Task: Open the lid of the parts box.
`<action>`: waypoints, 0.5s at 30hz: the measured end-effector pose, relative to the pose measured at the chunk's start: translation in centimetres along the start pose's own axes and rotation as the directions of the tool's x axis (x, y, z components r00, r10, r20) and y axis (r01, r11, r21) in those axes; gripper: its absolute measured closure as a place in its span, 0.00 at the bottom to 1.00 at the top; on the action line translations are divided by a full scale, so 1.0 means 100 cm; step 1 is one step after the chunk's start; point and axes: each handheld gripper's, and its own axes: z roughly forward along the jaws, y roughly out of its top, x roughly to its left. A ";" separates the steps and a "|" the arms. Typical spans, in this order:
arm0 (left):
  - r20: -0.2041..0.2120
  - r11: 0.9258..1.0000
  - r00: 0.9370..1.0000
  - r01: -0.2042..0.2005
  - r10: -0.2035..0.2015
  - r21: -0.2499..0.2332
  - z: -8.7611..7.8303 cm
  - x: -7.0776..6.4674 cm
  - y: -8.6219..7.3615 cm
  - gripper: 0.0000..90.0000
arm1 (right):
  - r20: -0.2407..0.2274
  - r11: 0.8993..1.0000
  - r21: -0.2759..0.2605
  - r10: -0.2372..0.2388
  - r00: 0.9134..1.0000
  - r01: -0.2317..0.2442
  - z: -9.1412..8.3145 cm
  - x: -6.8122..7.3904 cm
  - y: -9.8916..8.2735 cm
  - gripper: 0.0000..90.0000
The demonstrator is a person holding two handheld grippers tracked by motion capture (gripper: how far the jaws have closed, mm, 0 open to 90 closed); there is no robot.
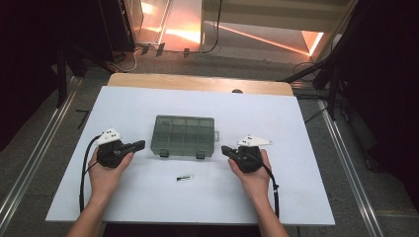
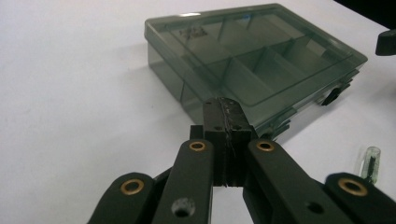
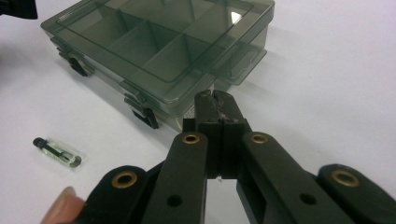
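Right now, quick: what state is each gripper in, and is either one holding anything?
Left gripper: closed, holding nothing, beside the organizer box.
Right gripper: closed, holding nothing, at the box's other side.

The small clear item (image 1: 185, 177) near the compartment box (image 1: 183, 136) is too small to identify.

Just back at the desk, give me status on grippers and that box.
Left gripper and right gripper shut, empty, flanking the box. Compartment box lid closed, latches down, untouched. Small clear vial lies in front of it, nothing blocking.
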 end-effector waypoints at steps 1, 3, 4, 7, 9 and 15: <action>0.002 1.000 1.000 0.009 -0.009 0.002 0.001 0.000 -0.001 1.00 | -0.006 1.000 0.000 0.000 1.000 0.000 0.000 -0.001 0.000 1.00; 0.006 1.000 1.000 0.021 -0.021 0.015 0.005 0.001 -0.004 1.00 | -0.017 1.000 0.003 -0.007 1.000 0.007 0.001 0.000 0.001 1.00; 0.007 0.999 1.000 0.021 -0.022 0.026 0.008 0.001 -0.005 1.00 | -0.018 0.999 0.016 -0.033 0.999 0.034 0.004 0.003 0.001 1.00; 0.020 0.998 1.000 0.012 -0.013 0.057 0.015 -0.002 -0.006 1.00 | -0.005 0.997 0.036 -0.066 0.998 0.066 0.007 0.006 0.002 1.00; 0.018 0.998 1.000 0.012 -0.013 0.067 0.019 -0.005 -0.008 1.00 | 0.002 0.996 0.046 -0.079 0.997 0.079 0.010 0.008 0.002 1.00; 0.011 0.997 1.000 0.012 -0.013 0.078 0.020 -0.004 -0.008 1.00 | -0.005 0.994 0.062 -0.089 0.996 0.090 0.014 0.010 -0.001 1.00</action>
